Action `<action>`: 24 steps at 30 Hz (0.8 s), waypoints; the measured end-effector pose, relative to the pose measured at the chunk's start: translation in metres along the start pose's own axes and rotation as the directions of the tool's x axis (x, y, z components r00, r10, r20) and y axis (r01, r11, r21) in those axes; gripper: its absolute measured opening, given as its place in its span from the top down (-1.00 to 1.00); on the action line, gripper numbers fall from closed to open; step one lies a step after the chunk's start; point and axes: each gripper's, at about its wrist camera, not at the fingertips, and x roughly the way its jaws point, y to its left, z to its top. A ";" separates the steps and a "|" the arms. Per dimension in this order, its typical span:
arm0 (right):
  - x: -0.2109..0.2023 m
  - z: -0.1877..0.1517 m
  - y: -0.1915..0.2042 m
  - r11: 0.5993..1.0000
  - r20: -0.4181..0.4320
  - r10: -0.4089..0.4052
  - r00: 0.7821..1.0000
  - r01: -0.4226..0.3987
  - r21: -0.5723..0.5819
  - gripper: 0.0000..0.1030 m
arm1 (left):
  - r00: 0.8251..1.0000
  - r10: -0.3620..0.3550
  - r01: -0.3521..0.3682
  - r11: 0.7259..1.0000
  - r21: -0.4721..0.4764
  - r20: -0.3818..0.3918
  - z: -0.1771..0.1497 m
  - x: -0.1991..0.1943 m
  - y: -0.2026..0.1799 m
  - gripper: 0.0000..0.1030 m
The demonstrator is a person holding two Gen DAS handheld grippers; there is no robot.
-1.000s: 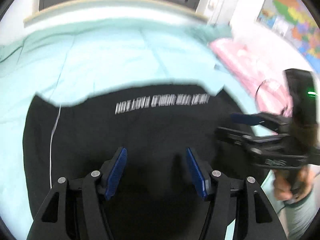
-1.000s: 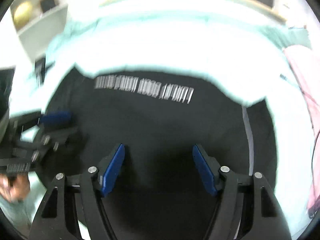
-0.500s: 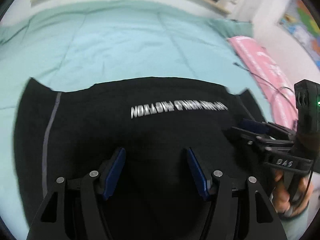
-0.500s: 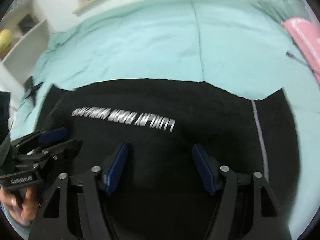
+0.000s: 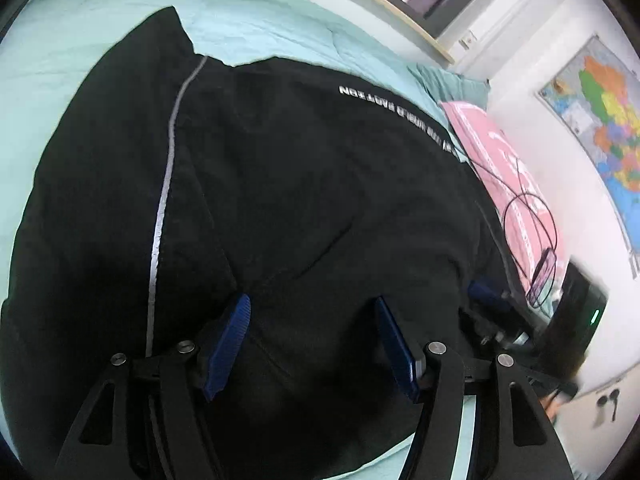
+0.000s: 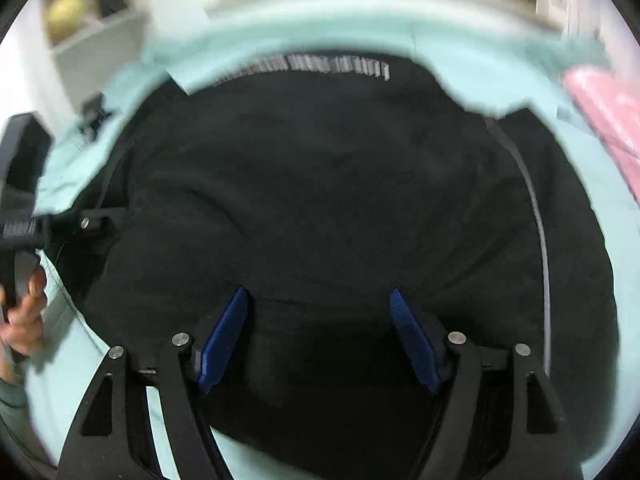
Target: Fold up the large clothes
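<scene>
A large black garment (image 5: 320, 180) with white lettering (image 5: 396, 108) and a grey side stripe (image 5: 168, 152) lies spread on a teal bed sheet (image 5: 80, 40). My left gripper (image 5: 311, 304) hovers low over its near part, open, with creased fabric below the gap. In the right wrist view the same garment (image 6: 320, 180) fills the frame. My right gripper (image 6: 317, 294) is over its near edge with its jaws opening; black cloth lies under the gap and the pads do not press on it. Each gripper shows in the other's view, the right (image 5: 484, 292) and the left (image 6: 84, 222).
A pink quilt (image 5: 492, 144) lies along the bed's right side with a black cable and a phone (image 5: 544, 268) on it. A map (image 5: 600, 112) hangs on the wall. A white shelf (image 6: 80, 20) stands at the left. A hand (image 6: 24, 320) holds the left gripper.
Both grippers have sunk closer to the garment, which now fills more of each view. The left view has rolled, and the right jaws stand a little wider.
</scene>
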 end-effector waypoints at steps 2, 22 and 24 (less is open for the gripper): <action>-0.002 -0.011 -0.007 0.999 0.045 0.022 0.999 -0.024 0.042 -0.50 | 0.998 0.058 -0.058 0.997 0.045 0.009 -0.003 0.001 -0.009 -0.29; -0.117 -0.015 -0.046 0.982 0.088 -0.048 0.995 0.031 0.186 -0.87 | 0.940 0.302 -0.308 0.951 0.012 0.160 -0.022 -0.141 0.042 -0.39; -0.125 0.004 -0.072 0.970 0.104 -0.060 0.993 0.034 0.241 -0.91 | 0.956 0.254 -0.256 0.967 -0.006 0.149 -0.013 -0.139 0.050 -0.39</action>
